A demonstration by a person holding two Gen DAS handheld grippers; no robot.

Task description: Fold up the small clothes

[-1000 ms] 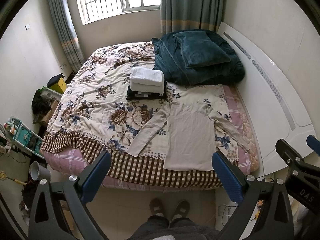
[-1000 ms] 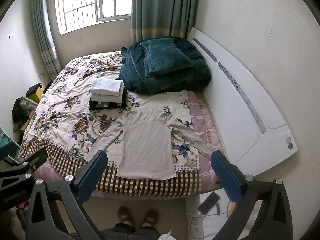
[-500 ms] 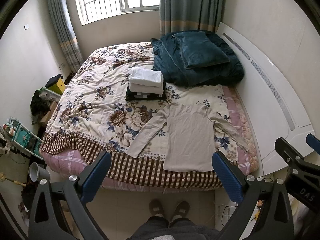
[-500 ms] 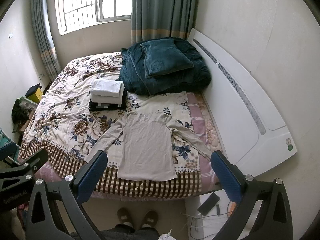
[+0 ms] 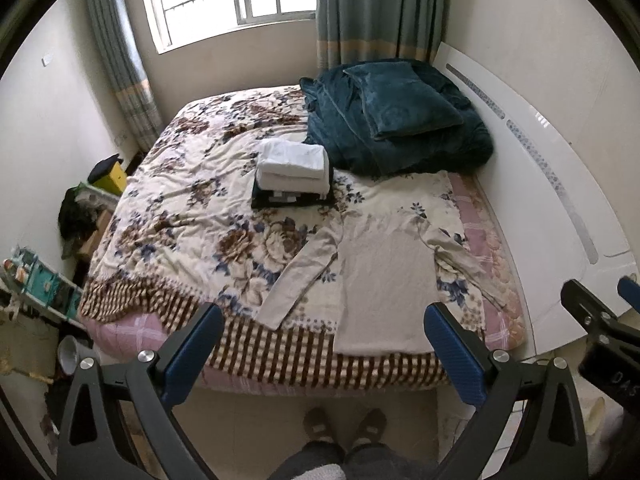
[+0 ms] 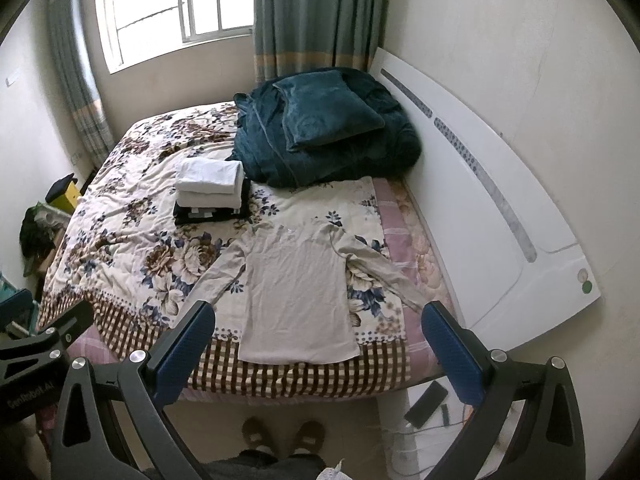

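Observation:
A beige long-sleeved shirt [image 5: 384, 276] lies flat, sleeves spread, near the foot edge of the floral bed; it also shows in the right wrist view [image 6: 296, 292]. A stack of folded clothes [image 5: 292, 174], white on black, sits behind it, also in the right wrist view [image 6: 212, 190]. My left gripper [image 5: 320, 348] is open and empty, held above the floor short of the bed. My right gripper [image 6: 318, 344] is open and empty too, beside it.
A dark teal blanket and pillow [image 5: 400, 116] are piled at the head of the bed [image 5: 180, 200]. A white headboard [image 6: 500, 216] runs along the right. Clutter [image 5: 80, 212] stands left of the bed. A phone and cables [image 6: 426, 402] lie on the floor at right.
Both grippers have moved slightly, shifting the view; the bed and shirt look a little nearer. Nothing on the bed has moved.

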